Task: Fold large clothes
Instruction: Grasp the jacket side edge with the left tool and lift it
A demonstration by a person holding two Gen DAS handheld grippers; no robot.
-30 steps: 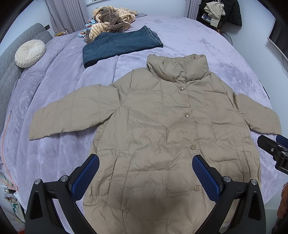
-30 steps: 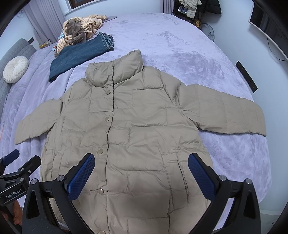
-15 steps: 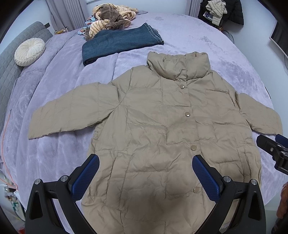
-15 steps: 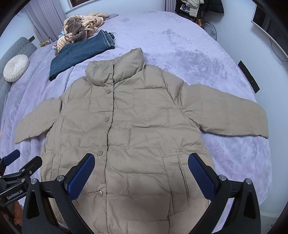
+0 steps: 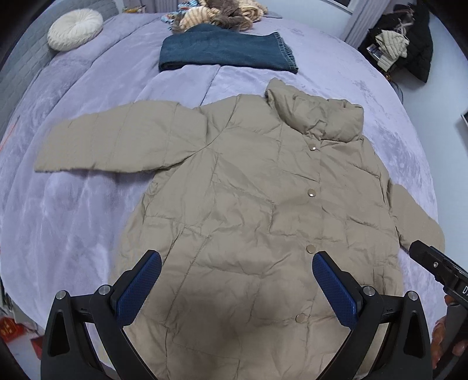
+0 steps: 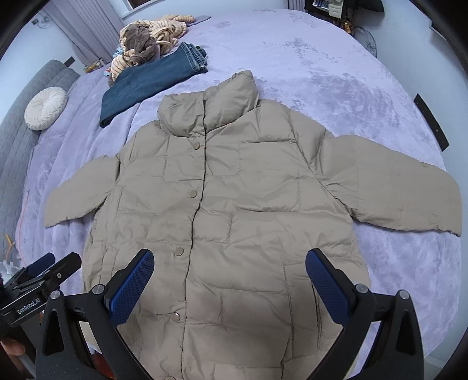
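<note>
Both sets of jaws stand spread wide and hold nothing. The left gripper (image 5: 237, 285) hangs over the near hem of a beige puffer jacket (image 5: 248, 210), its blue pads (image 5: 140, 288) apart above the quilted front. The right gripper (image 6: 229, 282) hangs over the same hem further right, with the snap placket running up just inside its left pad (image 6: 130, 288).

The jacket lies face up and buttoned on a lavender bedspread (image 6: 336, 73), collar (image 6: 207, 111) at the far end, both sleeves stretched out to left (image 5: 117, 143) and right (image 6: 392, 190).

Beyond the collar, to the far left, folded blue jeans (image 5: 225, 54) rest on the bedspread, touching a heap of striped and brown knitwear (image 6: 149, 38) behind them. A round cream cushion (image 5: 74, 24) sits at the far left edge, against a grey quilted headboard (image 6: 17, 131). Dark clothing (image 5: 409, 38) hangs in the far right corner.
</note>
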